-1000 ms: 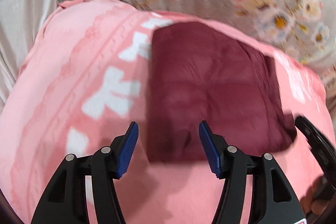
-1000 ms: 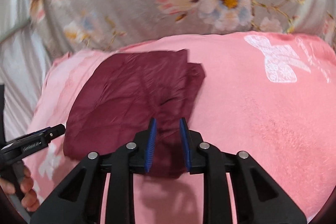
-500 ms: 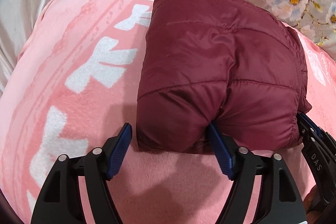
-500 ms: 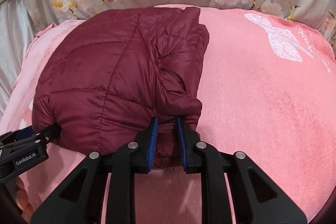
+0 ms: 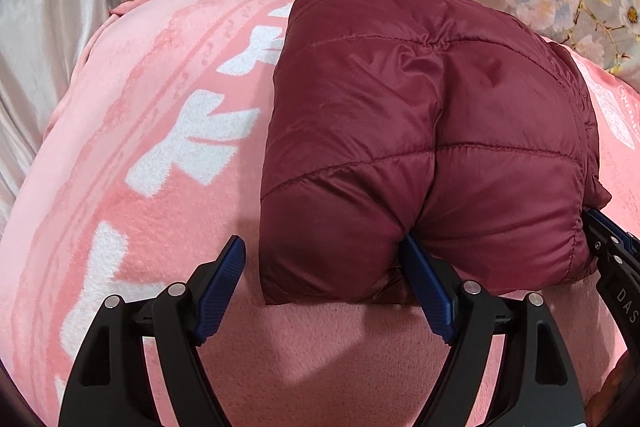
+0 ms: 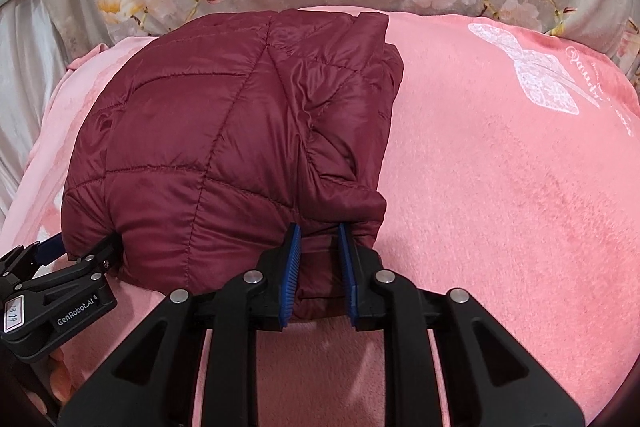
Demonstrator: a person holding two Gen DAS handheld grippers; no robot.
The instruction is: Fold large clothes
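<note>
Resting on fleecy pink blanket [image 5: 168, 131]: puffy quilted maroon jacket [image 5: 420, 147].

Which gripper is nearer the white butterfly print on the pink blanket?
Right. The right gripper clamps the maroon quilted jacket beside the butterfly print; the left gripper is open at the jacket's far corner.

Both wrist views close, angled down; share jacket [image 5: 432, 147].

Maroon jkt [image 5: 420, 131], pink blanket [image 6: 500, 187]
</note>
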